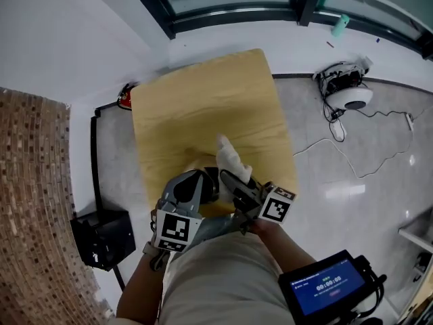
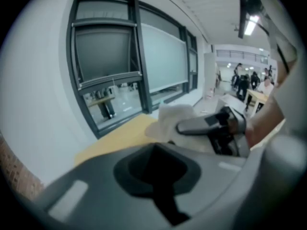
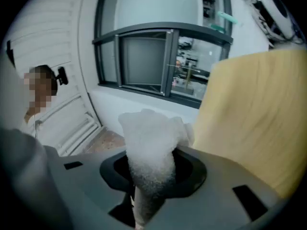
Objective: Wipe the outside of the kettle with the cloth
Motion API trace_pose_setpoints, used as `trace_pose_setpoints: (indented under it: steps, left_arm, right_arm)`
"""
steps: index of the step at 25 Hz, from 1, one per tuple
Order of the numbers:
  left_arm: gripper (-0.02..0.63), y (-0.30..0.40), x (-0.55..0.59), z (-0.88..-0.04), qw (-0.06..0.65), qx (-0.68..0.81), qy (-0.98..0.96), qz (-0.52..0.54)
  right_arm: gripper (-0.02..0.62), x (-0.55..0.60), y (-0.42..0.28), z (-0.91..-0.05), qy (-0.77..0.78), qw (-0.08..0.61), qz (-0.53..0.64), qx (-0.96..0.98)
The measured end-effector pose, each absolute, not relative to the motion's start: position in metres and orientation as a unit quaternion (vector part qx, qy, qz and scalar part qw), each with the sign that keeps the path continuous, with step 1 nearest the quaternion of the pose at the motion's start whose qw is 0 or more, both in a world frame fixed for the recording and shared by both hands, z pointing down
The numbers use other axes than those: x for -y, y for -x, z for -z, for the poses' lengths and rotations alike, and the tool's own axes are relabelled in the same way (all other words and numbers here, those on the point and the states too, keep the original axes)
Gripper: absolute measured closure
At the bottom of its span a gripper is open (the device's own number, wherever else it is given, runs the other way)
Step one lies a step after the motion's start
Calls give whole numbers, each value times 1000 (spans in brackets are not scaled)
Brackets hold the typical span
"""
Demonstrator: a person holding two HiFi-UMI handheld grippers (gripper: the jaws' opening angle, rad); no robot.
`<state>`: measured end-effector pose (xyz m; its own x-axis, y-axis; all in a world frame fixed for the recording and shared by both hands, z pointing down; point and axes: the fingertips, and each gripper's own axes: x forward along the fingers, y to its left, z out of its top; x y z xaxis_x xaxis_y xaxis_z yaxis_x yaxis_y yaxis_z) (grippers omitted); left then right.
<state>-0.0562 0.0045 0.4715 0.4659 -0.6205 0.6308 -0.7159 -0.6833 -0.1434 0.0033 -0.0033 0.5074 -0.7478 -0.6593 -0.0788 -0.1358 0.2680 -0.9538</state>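
Head view shows a white, fluffy cloth bunched into an upright tuft over the near edge of a light wooden table. The right gripper has its jaws clenched on the cloth's lower end, fabric sprouting out between them. Just beside it, the left gripper has its jaws pressed together on nothing.

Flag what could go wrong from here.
1. The cloth is pinched in the right gripper as a narrow bunch, so it may slip or give little wiping face.
2. The left gripper, shut and empty, sits close beside it; they could knock.
3. No kettle shows on the table, so there may be nothing to wipe yet.
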Motion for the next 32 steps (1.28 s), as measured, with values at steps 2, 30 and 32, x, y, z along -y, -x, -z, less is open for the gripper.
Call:
trace_pose_setpoints:
  steps: [2,30,32]
  left_arm:
    - [607,57,-7,-471,68,394,-852,-338]
    - [606,105,-94,-459,371,482,-770,-193]
    - [606,109,-91,-473,383,493,-759,-185]
  right_arm:
    - [456,4,-8,-545,292,225,577,-729]
    - [457,32,53,-514,71,21,512,-856]
    - [457,23,44,-512,75,36,525,-847]
